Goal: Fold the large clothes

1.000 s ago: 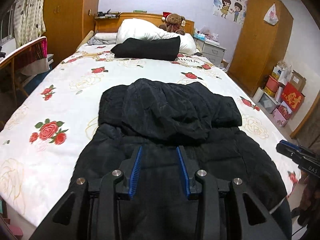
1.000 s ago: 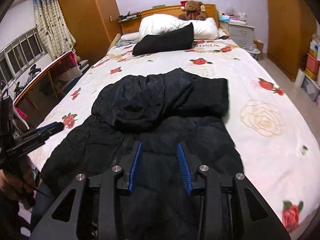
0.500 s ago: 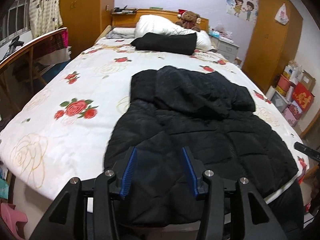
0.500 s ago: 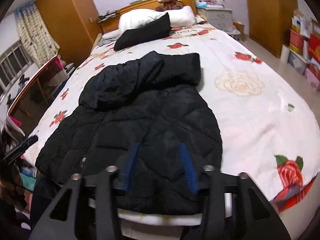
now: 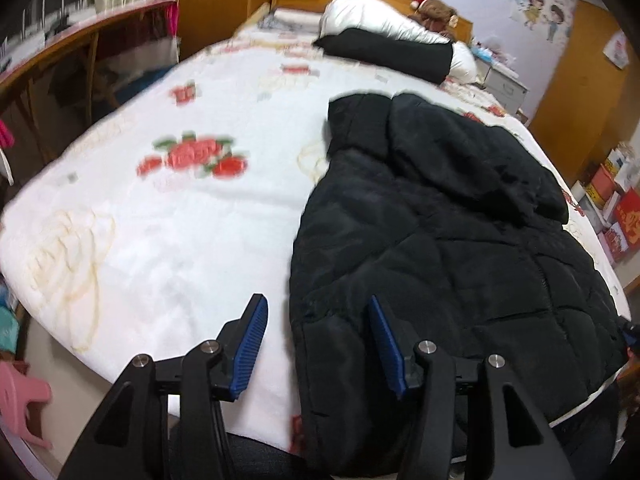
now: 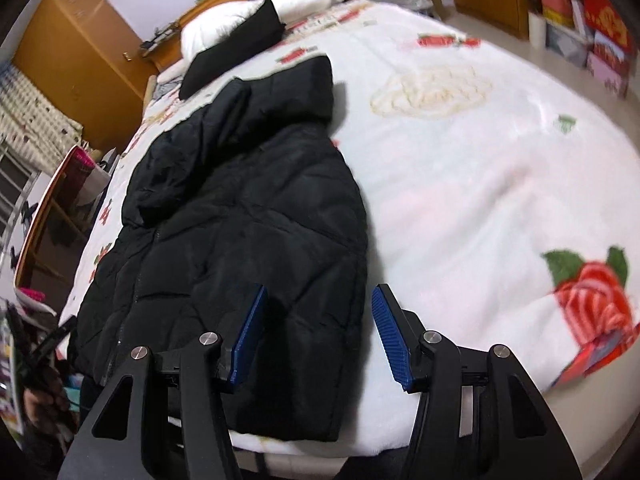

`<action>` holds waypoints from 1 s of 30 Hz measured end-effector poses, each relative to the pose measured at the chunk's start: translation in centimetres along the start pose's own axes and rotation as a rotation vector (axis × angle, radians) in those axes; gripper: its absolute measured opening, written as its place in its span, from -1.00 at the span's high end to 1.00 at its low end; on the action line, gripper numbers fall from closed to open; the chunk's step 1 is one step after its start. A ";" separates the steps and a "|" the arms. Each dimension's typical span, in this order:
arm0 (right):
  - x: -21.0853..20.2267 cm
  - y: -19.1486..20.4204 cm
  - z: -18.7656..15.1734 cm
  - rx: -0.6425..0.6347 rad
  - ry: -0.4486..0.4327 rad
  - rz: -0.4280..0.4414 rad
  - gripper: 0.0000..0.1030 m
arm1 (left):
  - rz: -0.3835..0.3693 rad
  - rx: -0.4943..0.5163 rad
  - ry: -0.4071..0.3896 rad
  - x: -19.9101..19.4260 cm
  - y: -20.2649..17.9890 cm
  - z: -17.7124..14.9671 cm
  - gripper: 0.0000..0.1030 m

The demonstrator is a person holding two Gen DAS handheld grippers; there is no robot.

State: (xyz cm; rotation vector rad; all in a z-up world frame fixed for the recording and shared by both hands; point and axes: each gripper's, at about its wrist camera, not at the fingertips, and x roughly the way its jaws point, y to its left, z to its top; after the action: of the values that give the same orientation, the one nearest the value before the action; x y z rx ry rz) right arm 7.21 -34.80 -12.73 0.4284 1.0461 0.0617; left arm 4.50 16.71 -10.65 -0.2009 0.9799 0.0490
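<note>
Left wrist view, left to right:
- Pink stool (image 5: 20, 400): standing on the floor at the lower left edge.
- Wooden rail (image 5: 80, 40): curving along the bed's left side, cloth hanging beneath it.
- Bed cover (image 5: 160, 248): white with red roses, blurred, spreading across the frame.
- Left gripper (image 5: 316, 340): hovering over the near edge of the bed, its blue pads spreading further apart and pressing on nothing. The jacket's left edge is lying in line with the gap, beneath the jaws; contact cannot be told.
- Black quilted jacket (image 5: 460, 248): lying flat on the right half of the cover, hood end pointing toward the headboard, hem hanging over the near edge.
- Black cushion (image 5: 384, 50): lying against a white pillow (image 5: 368, 16) at the head of the bed, a teddy bear (image 5: 434, 12) sitting behind.
- Boxes (image 5: 616, 204): stacking up by the wardrobe at far right.

Right wrist view, left to right:
- The other gripper, with the person's hand (image 6: 38, 412): showing at the lower left edge, blurred.
- Jacket (image 6: 240, 220): occupying the left half, a zip running down its left part.
- Right gripper (image 6: 318, 336): standing open, holding nothing, the jacket's right edge lying below the gap between its pads.
- Bare cover (image 6: 500, 180): filling the right, a large red rose (image 6: 592, 292) printed near the corner.
</note>
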 end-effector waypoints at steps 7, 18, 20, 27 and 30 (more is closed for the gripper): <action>1.2 0.0 -0.6 0.016 0.051 0.063 -0.12 | -0.067 -0.018 0.051 1.3 -0.5 -1.2 -0.10; 1.7 0.8 -1.3 -0.024 0.144 0.109 0.09 | -0.049 -0.012 0.106 2.3 -1.8 -2.1 -0.14; 1.6 1.0 -1.4 -0.015 0.144 0.117 0.38 | -0.046 -0.002 0.098 2.0 -2.0 -2.2 0.15; -1.4 1.2 -0.6 0.004 0.053 0.179 0.77 | -0.115 -0.066 0.010 -1.5 -0.9 -0.6 0.67; -1.2 0.8 -0.6 0.019 0.058 0.182 0.78 | -0.130 -0.072 -0.015 -2.2 -0.3 -0.2 0.68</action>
State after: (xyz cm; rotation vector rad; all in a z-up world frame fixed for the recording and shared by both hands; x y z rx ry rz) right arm 6.19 -34.21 -11.73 0.5410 1.0636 0.2273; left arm 3.20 16.46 -8.89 -0.3294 0.9491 -0.0327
